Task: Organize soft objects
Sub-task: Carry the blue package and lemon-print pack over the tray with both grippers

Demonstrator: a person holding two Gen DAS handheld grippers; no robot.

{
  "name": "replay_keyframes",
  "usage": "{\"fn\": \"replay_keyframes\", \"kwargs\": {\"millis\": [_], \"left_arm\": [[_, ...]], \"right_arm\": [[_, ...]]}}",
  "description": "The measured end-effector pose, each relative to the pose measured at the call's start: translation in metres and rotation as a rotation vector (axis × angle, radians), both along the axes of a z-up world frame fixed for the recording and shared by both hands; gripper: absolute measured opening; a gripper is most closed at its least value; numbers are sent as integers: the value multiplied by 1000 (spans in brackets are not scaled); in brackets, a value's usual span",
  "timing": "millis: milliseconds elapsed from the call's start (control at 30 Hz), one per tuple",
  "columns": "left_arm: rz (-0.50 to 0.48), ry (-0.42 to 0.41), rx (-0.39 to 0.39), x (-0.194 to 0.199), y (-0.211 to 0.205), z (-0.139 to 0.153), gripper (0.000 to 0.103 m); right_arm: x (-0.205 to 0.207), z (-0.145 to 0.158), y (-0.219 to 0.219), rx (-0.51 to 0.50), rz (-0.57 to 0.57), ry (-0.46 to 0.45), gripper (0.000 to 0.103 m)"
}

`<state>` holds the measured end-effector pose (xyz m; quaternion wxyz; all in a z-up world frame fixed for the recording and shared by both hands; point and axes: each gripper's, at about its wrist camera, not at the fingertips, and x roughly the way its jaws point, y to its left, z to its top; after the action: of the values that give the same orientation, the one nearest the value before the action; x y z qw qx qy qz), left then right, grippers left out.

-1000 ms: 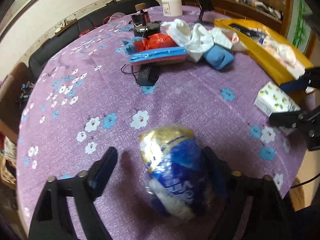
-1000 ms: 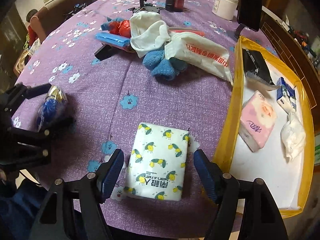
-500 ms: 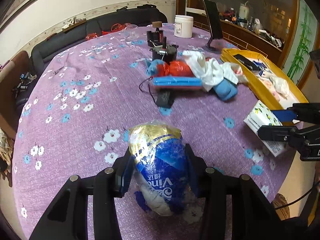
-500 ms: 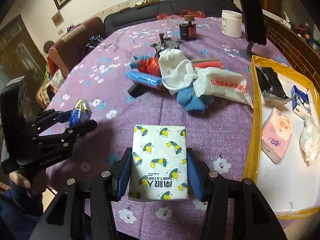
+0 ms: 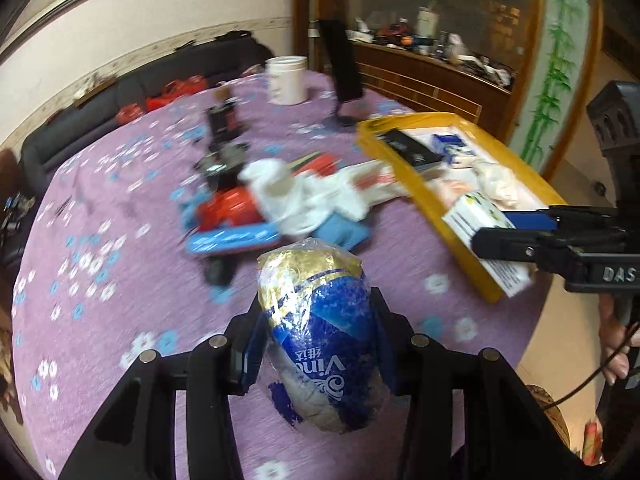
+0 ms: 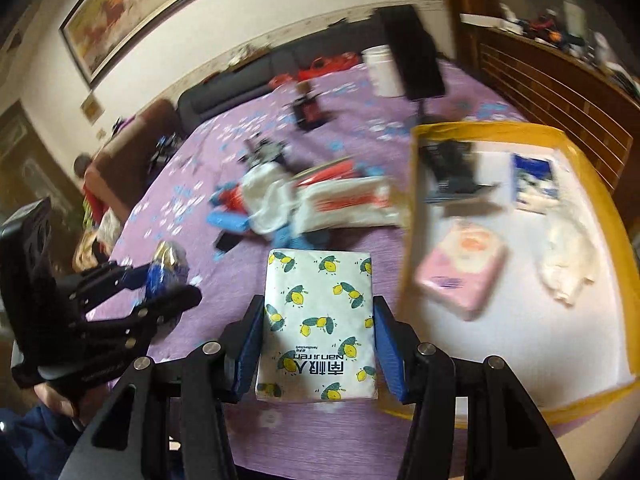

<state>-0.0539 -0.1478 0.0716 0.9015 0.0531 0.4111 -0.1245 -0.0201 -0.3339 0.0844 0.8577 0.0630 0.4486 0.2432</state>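
Both jaws clamp packs: left a "Vinda" roll (image 5: 320,332) (blue-gold), right a lemon-print tissue pack (image 6: 318,324)

On the blue-and-gold toilet roll wrapper (image 5: 320,328) in your left gripper (image 5: 316,338) you can read "Vin", upside down, beside Chinese characters too small to make out. Your right gripper's body (image 5: 604,272) shows "DAS". The lemon-print tissue pack (image 6: 318,320) reads "NANJIREN", upside down, beside Chinese characters. Red print on the white bag (image 6: 344,204) is blurred.
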Motion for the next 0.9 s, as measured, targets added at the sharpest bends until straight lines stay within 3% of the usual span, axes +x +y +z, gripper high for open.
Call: {"fn": "replay_keyframes", "kwargs": {"millis": [433,700,900], "left_arm": [[-206,27,2,30,-125,-2,46],[-293,103,19,52,-186,-31,46],[-305,152,60,75,-218,-50,46]], "right_arm": [[12,-13,-110,25,-231,9,56],[31,-36,-146,-36,-323,59,56],[61,-40,-157,-83,-335,94,56]]}}
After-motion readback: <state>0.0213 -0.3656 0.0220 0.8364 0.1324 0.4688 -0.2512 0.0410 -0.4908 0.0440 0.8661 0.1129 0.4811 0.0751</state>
